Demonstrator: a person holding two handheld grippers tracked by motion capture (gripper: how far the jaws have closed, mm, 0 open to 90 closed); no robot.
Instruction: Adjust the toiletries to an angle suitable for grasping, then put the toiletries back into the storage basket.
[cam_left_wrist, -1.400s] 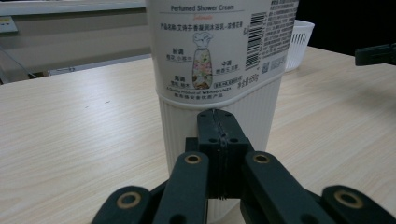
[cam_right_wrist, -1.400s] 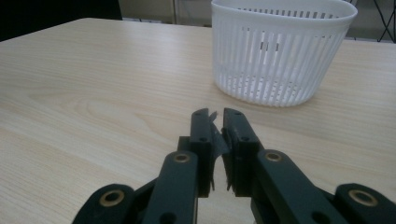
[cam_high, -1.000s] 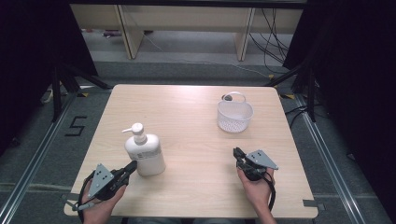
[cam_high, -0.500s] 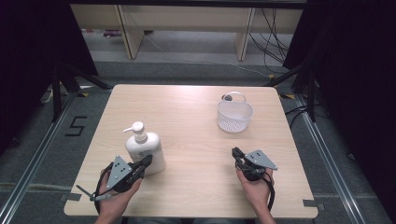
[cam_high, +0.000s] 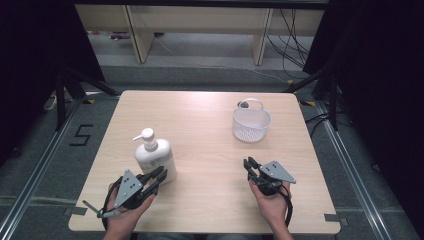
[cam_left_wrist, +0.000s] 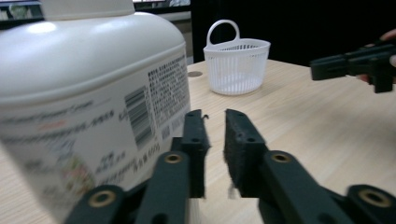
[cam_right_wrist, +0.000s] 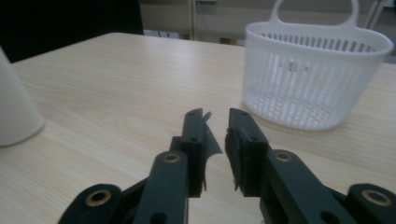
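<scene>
A white pump bottle (cam_high: 152, 157) stands upright on the near left of the wooden table (cam_high: 200, 120). My left gripper (cam_high: 159, 176) lies at its base on the near side. In the left gripper view the bottle (cam_left_wrist: 88, 93) is right beside the left gripper (cam_left_wrist: 215, 116). Its jaws have just been opening; a narrow gap shows, with nothing in it. A white slotted basket (cam_high: 251, 124) with a loop handle sits at the far right. My right gripper (cam_high: 248, 164) rests near the front right, pointing toward the basket (cam_right_wrist: 317, 70). The right gripper (cam_right_wrist: 215, 114) has also just been opening and holds nothing.
A small dark round thing (cam_high: 243, 105) lies just behind the basket. Wooden shelving (cam_high: 195, 30) and floor cables stand beyond the table's far edge. Dark curtains flank both sides. A "5" (cam_high: 82, 135) is marked on the floor at left.
My left gripper has edged right, up to the bottle's base. The right hand has stayed where it was.
</scene>
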